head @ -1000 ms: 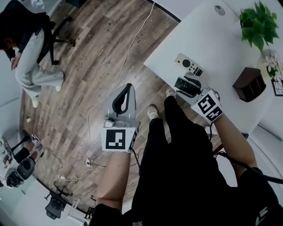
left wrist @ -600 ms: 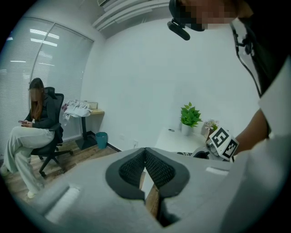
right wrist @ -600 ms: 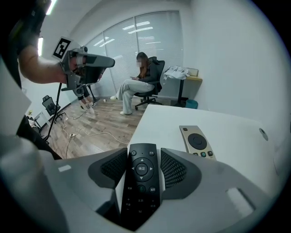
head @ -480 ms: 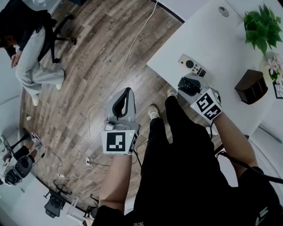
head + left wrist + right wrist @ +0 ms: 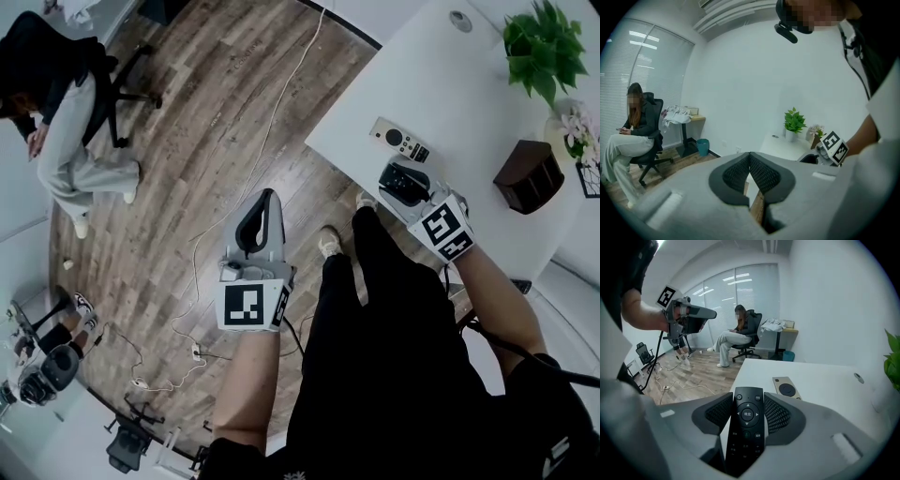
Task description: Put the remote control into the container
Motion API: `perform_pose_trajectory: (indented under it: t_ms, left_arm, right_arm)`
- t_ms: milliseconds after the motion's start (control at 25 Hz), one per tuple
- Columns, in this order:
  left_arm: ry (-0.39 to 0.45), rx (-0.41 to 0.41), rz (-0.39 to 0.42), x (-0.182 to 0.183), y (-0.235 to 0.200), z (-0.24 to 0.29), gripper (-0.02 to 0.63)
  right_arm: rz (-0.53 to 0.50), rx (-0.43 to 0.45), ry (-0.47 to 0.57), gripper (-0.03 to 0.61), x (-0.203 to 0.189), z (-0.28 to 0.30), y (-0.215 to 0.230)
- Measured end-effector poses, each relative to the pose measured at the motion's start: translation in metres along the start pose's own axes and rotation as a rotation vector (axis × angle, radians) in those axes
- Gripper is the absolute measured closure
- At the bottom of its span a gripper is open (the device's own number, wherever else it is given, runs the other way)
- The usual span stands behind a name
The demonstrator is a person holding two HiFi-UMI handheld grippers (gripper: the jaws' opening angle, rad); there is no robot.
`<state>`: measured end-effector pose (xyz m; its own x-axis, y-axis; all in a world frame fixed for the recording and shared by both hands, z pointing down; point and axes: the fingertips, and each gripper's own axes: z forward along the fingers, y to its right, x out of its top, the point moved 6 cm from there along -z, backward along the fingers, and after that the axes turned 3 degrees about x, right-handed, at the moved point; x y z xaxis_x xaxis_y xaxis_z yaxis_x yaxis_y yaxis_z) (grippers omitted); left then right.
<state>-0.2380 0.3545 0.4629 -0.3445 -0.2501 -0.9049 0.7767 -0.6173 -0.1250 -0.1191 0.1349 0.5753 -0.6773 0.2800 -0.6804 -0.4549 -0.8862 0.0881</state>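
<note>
Both arms reaching forward, my right claw (image 5: pixel 398 184) is pinching the remote control (image 5: pixel 747 425) above the table (image 5: pixel 441 84), left claw (image 5: pixel 266 197) pressed together over the floor (image 5: pixel 206 122)

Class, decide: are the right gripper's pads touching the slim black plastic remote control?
Touching. In the right gripper view, both pads press the sides of the black remote control.

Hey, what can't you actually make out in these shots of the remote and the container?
- Inside of the brown container: head view, too dark and small to tell its contents.
- Lower end of the black remote: right gripper view, covered by the body of the right tool.
- The container itself: outside the right gripper view's frame.
</note>
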Motion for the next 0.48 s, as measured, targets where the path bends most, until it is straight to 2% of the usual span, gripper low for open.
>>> perform_pose_trajectory:
  t_ms: [480]
  left_arm:
    - [0.041, -0.099, 0.054, 0.032, 0.028, 0.024, 0.612]
  right_arm:
    - [0.098, -0.109, 0.101, 0.367, 0.0, -0.048, 0.015]
